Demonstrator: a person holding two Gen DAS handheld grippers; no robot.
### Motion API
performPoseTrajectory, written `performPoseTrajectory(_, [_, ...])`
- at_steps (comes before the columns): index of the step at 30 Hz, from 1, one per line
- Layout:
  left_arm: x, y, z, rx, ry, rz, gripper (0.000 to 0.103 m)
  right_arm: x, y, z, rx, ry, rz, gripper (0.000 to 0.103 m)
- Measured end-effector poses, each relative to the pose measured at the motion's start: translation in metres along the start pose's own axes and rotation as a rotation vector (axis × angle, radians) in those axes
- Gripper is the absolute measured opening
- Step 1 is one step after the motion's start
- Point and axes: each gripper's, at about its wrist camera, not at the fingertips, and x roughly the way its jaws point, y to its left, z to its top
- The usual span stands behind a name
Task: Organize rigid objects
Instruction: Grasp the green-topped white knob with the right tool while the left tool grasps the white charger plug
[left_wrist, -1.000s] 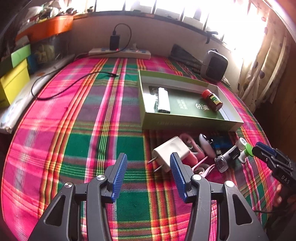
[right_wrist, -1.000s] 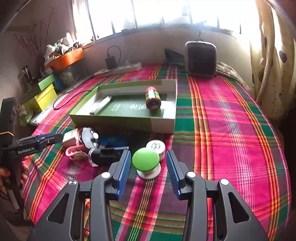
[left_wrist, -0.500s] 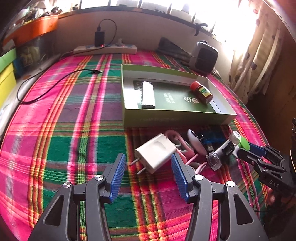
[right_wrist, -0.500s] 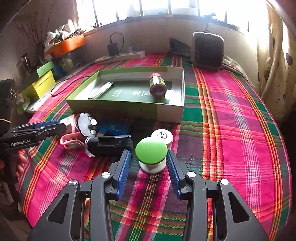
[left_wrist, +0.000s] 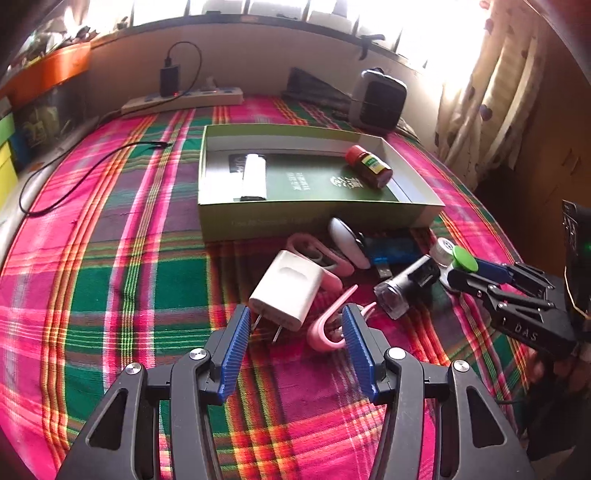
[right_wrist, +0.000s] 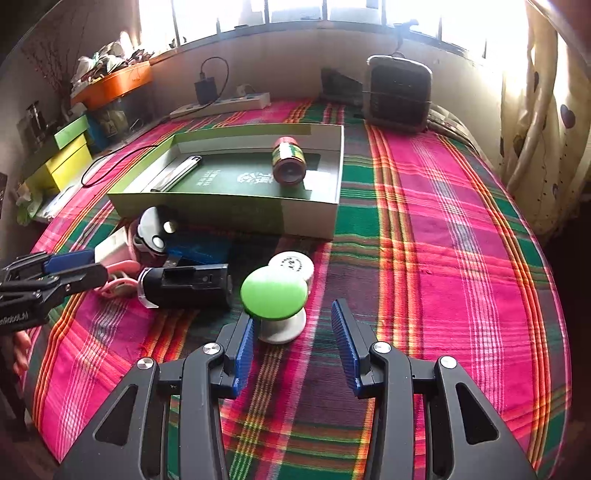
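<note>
A green open box (left_wrist: 317, 216) (right_wrist: 229, 212) on the plaid cloth holds a white lighter-like stick (left_wrist: 254, 176) and a red-capped bottle (left_wrist: 368, 166) (right_wrist: 289, 159). In front of it lie a white plug charger (left_wrist: 286, 290), pink clips (left_wrist: 328, 325), a black and clear device (left_wrist: 406, 286) (right_wrist: 184, 284), a blue USB piece (left_wrist: 395, 248) and a small white jar (right_wrist: 292, 264). My left gripper (left_wrist: 295, 321) is open, its tips flanking the charger's prongs. My right gripper (right_wrist: 293, 319) is open around the base of the green-topped white knob (right_wrist: 274, 291).
A power strip (left_wrist: 184, 100) with a black adapter and a loose black cable (left_wrist: 74, 177) lie at the back left. A grey heater (right_wrist: 397, 92) stands at the back right. Yellow and green boxes (right_wrist: 62, 158) sit off the left edge. Curtains hang at right.
Both grippers have moved forward and lower. The left one now reaches the charger's prongs; the right one has closed in around the green-topped knob. Nothing has been grasped.
</note>
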Motion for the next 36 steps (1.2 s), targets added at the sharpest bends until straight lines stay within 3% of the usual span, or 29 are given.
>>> performPoseTrajectory(12, [0.007, 0.01, 0.012, 0.016, -0.003, 0.067, 0.051, 0.003, -0.002, 0.001, 0.005, 0.008, 0.014, 0.041])
performPoseTrajectory(21, [0.009, 0.003, 0.015, 0.039, 0.005, 0.034, 0.051, 0.003, 0.0, 0.004, -0.004, -0.005, 0.028, 0.041])
performPoseTrajectory(36, [0.016, 0.004, 0.028, 0.062, 0.009, 0.059, 0.051, -0.001, 0.007, 0.005, -0.024, -0.039, 0.041, 0.041])
